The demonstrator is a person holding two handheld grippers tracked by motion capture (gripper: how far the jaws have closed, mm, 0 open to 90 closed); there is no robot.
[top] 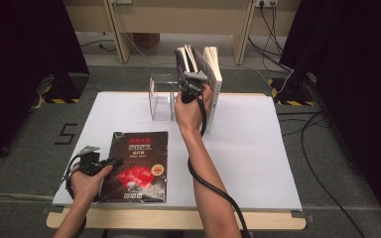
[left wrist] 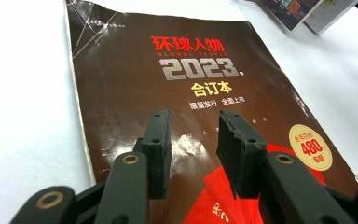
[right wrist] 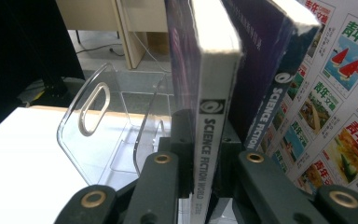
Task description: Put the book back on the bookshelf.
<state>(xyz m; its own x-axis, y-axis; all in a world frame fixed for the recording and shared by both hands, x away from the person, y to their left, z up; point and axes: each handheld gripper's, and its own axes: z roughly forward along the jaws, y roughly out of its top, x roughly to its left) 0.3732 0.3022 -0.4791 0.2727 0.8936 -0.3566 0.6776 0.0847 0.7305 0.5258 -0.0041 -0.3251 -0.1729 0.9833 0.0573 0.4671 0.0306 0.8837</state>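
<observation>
Upright by the clear rack [right wrist: 91,135], a book [right wrist: 212,116] sits clamped in our right gripper [right wrist: 204,154]; our left gripper [left wrist: 193,154] hovers half-open, empty, over the magazine [left wrist: 168,88].

On the dark magazine [left wrist: 177,93] I read "环球人物", "GLOBAL PEOPLE", "2023" and "合订本" (its round yellow sticker [left wrist: 310,147] says "480"). The book spine [right wrist: 207,140] between my right jaws reads "SCIENCE FICTION WORLD", its neighbour [right wrist: 265,116] "SCIENCE FICTION". The floor mark [top: 65,134] looks like "5".
</observation>
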